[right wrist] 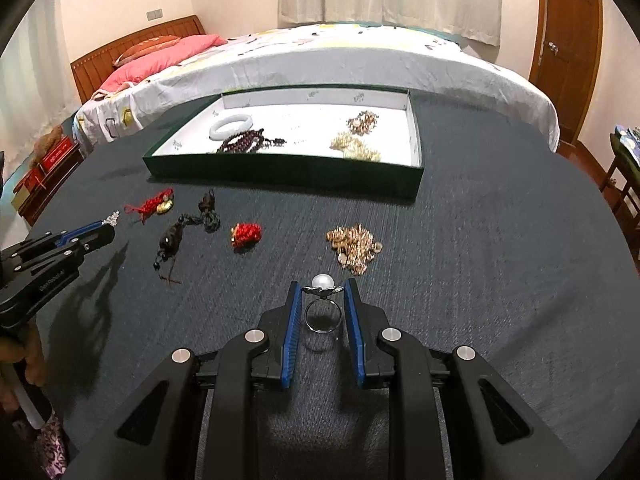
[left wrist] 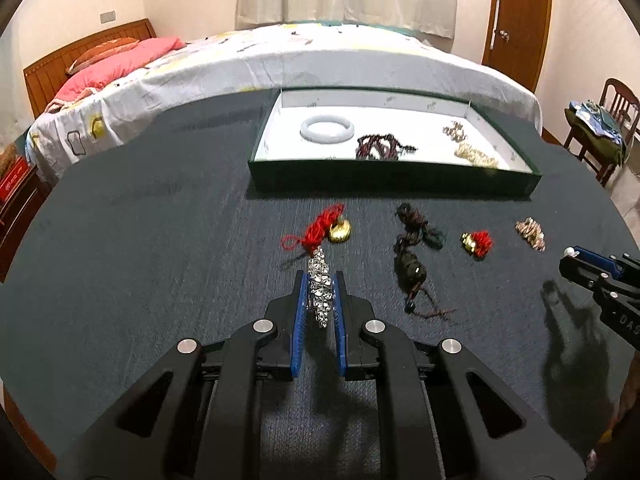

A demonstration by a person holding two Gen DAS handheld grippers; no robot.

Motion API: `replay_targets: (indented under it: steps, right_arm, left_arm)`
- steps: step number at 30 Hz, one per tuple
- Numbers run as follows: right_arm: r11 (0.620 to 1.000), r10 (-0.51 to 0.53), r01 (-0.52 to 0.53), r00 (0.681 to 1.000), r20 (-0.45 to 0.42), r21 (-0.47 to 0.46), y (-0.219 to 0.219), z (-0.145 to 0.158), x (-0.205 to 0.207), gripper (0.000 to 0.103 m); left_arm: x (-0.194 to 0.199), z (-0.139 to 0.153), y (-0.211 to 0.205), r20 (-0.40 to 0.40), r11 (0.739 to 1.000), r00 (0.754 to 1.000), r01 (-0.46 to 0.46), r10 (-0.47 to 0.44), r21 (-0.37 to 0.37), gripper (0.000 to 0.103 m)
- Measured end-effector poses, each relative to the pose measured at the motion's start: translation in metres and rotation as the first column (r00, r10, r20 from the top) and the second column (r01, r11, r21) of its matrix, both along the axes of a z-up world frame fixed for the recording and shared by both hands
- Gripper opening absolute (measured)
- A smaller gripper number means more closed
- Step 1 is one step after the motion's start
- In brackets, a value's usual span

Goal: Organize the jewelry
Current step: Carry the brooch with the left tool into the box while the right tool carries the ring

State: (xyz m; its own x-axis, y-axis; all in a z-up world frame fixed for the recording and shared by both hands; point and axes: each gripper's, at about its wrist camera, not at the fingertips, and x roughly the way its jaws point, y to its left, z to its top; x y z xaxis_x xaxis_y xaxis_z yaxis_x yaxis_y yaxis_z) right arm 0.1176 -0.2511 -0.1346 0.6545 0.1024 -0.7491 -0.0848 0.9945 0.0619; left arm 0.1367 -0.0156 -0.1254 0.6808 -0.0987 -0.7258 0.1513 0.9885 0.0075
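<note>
Both wrist cameras look forward, low over the table (left wrist: 160, 240), sharing the tray (left wrist: 392, 182) and bed (right wrist: 360, 60)

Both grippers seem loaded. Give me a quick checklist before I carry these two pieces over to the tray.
1. Left gripper shut on the crystal bracelet: ok.
2. Right gripper shut on the pearl ring: ok, though held only at its top setting.
3. Bracelet's loose end clear of the red cord charm: cannot tell, they look close.
4. Bare floor in the tray for two more pieces: ok, near its middle.
5. Path to the tray: not ok, the dark bead strand and gold chain pile lie between.
</note>
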Motion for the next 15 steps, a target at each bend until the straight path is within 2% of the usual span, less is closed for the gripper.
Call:
replay_targets:
  steps: [8,15]
  right_arm:
    - [1.000,0.011,-0.010,0.998,0.061,-0.020,0.003,0.024,0.017,0.022]
    - [0.999,0.027,-0.022,0.991,0.131,-0.042,0.007,0.048,0.058,0.022]
  left_arm:
    - [0.017,0.026,-0.008,0.066,1.000,0.998,0.022,-0.021,-0.001,0.013]
    - [0.053,0.051,-0.023,0.138,0.999,0.989,0.049,-0.050,0.014,0.013]
